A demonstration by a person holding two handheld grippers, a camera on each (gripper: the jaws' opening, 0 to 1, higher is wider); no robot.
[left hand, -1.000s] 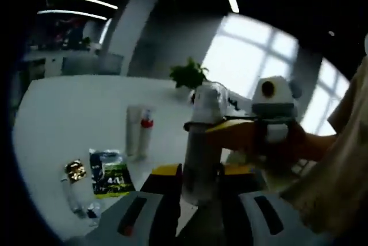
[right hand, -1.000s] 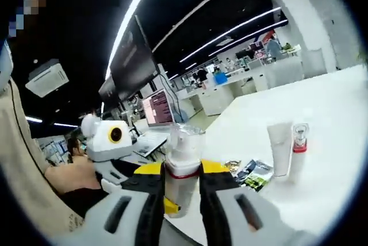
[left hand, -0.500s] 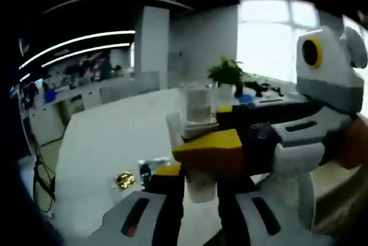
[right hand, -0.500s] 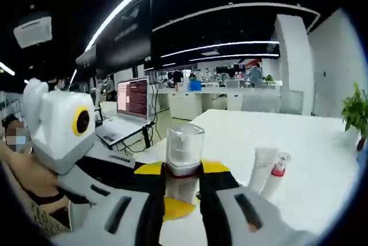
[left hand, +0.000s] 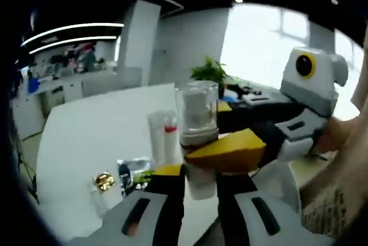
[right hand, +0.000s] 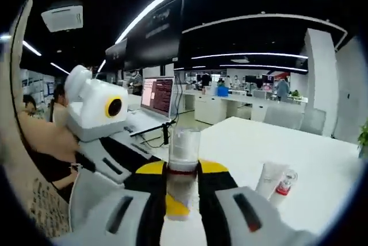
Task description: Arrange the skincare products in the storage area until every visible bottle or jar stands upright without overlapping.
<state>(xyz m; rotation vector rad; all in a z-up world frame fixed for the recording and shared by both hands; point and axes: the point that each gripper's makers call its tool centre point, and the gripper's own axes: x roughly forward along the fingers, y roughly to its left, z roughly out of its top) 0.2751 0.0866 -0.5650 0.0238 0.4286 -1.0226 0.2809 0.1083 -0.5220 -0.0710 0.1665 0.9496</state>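
Here I have both tools clamped on one pump bottle (left hand: 196, 137), my left tool (left hand: 200, 185) low, my right tool (right hand: 181, 191) near its neck, lifted above the tabletop (left hand: 86, 137) to stand it beside the upright tubes (left hand: 163, 137).

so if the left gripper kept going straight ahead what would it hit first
Probably the right gripper, whose yellow fingers clamp the same clear-capped bottle just beyond the left gripper. Past that stand a white tube and a red-collared bottle; depth is unclear.
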